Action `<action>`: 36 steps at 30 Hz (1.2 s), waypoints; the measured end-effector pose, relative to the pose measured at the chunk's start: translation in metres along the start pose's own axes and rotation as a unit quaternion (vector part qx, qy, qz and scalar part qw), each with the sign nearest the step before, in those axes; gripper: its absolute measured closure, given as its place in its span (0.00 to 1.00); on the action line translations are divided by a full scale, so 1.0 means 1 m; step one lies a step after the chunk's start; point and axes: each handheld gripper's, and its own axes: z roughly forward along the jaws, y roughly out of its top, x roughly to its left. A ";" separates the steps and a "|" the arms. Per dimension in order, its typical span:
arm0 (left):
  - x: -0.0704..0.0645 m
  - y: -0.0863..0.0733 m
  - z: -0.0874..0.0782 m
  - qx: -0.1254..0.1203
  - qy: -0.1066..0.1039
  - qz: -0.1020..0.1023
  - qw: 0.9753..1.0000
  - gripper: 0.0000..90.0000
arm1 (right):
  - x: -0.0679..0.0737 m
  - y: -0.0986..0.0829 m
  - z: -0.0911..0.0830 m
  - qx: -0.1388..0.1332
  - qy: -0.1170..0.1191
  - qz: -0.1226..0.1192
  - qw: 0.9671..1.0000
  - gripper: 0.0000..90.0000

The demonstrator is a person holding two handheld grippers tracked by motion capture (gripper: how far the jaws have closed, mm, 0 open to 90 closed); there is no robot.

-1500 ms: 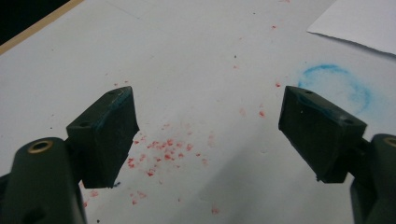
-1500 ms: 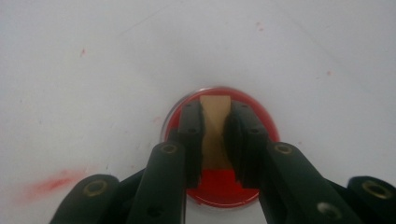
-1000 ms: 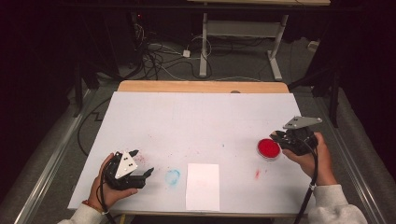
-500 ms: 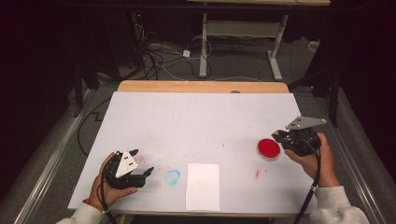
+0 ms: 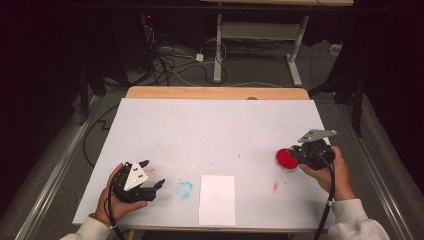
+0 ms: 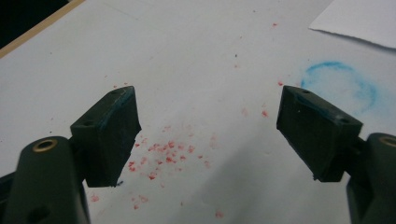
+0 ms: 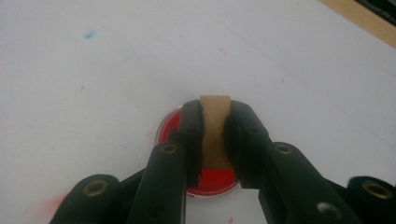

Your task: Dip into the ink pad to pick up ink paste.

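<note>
A round red ink pad (image 5: 284, 159) sits on the white table cover (image 5: 215, 125) at the right. My right gripper (image 5: 296, 154) hovers at the pad, shut on a tan wooden block (image 7: 215, 122) that stands upright over the red pad (image 7: 169, 125). In the right gripper view the two jaws of that gripper (image 7: 215, 110) clamp the block from both sides. At the front left my left gripper (image 5: 153, 173) is open and holds nothing. Between the jaws of the left gripper (image 6: 209, 128) lie red specks (image 6: 163, 154) on the cover.
A white paper sheet (image 5: 217, 199) lies at the front middle, its corner (image 6: 359, 18) showing in the left gripper view. A blue ring stain (image 5: 185, 189) is just left of it. A red smear (image 5: 275, 186) marks the cover. Cables and desk legs stand beyond the far edge.
</note>
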 end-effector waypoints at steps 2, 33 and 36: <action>0.000 -0.001 0.000 0.003 0.001 0.001 1.000 0.23 | 0.000 -0.001 0.004 0.005 0.004 0.003 1.000 0.85; -0.003 0.000 -0.003 0.019 0.021 0.009 1.000 0.23 | -0.007 -0.016 0.038 0.043 0.031 0.044 0.998 0.85; -0.003 -0.001 -0.003 0.019 0.020 0.008 1.000 0.23 | -0.007 -0.016 0.039 0.042 0.029 0.042 0.998 0.85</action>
